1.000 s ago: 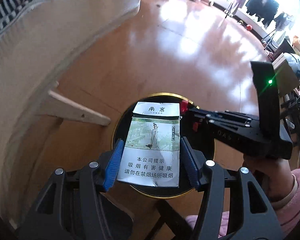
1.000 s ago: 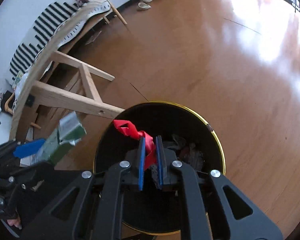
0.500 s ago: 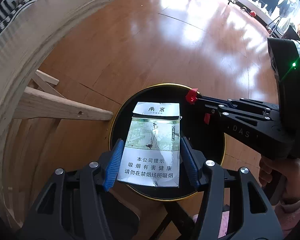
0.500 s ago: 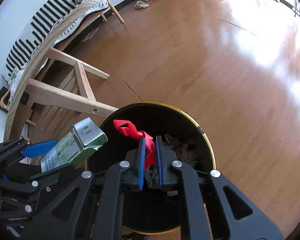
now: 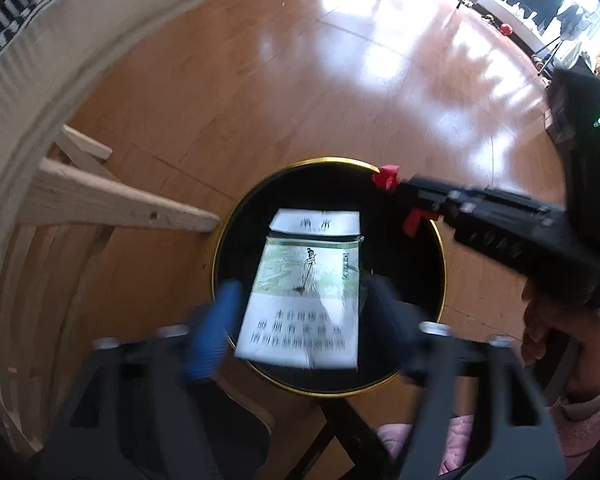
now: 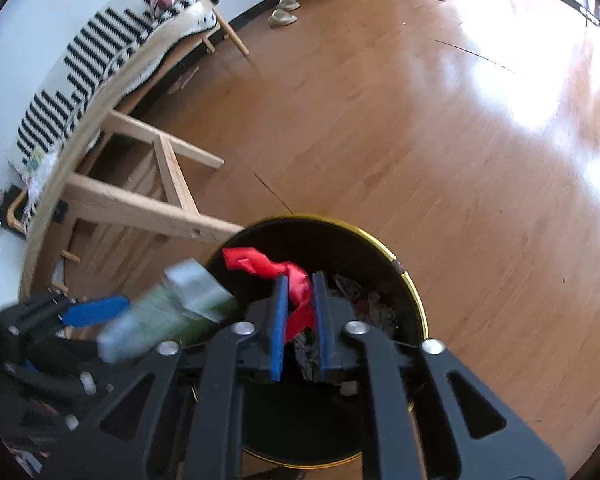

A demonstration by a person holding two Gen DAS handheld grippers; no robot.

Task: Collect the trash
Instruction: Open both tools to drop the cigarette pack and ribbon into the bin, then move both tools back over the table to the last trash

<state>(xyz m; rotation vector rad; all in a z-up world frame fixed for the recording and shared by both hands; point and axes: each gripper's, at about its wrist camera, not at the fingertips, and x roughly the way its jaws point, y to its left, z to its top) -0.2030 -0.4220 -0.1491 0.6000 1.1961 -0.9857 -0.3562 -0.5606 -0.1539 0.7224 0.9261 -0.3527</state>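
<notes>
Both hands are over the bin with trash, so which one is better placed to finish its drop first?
Left, likely: the left gripper has just opened, its pads clear of the cigarette pack above the bin.

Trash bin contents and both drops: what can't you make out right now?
- Left wrist: cigarette pack covers the trash bin interior; its text is motion-blurred.
- Right wrist: whether pads still pinch the red wrapper; bin litter too dark to identify.
</notes>
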